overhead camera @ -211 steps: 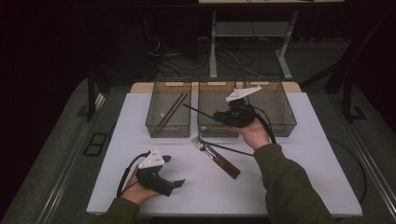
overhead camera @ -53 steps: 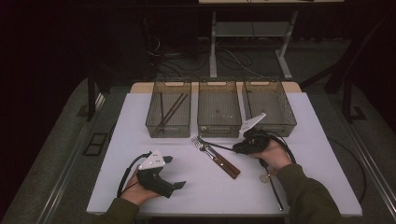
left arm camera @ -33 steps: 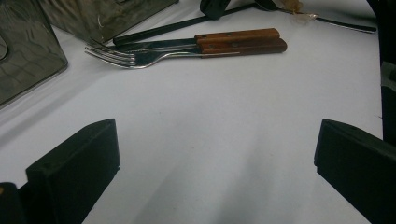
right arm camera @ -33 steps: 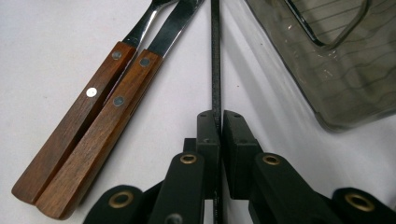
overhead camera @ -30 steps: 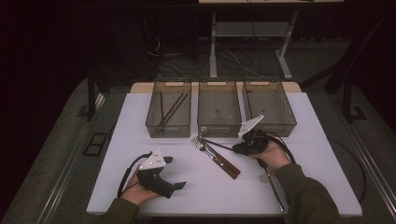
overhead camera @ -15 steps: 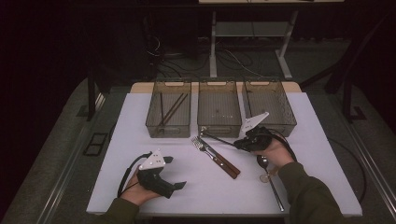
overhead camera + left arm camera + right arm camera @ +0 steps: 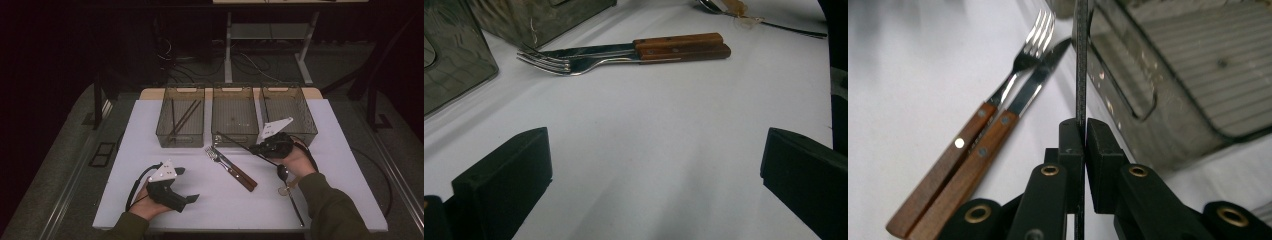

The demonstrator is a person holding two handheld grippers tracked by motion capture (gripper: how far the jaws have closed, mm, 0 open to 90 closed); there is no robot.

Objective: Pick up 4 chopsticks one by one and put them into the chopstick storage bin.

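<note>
My right gripper [image 7: 258, 149] is shut on a thin dark chopstick [image 7: 235, 141], which slants left toward the front wall of the middle bin [image 7: 235, 90]. In the right gripper view the chopstick [image 7: 1081, 60] runs straight up from the pinched pads [image 7: 1070, 137]. A wooden-handled fork [image 7: 216, 155] and knife [image 7: 241, 175] lie side by side at mid table. My left gripper [image 7: 186, 185] rests open near the front left, with bare white table between its pads [image 7: 504, 180].
Three clear bins stand in a row at the back; the left bin [image 7: 181, 90] holds several dark chopsticks. A spoon [image 7: 283, 173] with a tan scrap on it lies under my right wrist. The white table [image 7: 125, 150] ends near my forearms.
The right hand has edged toward the bins and the chopstick's far tip has risen up to the middle bin's front wall. The left gripper has kept still.
</note>
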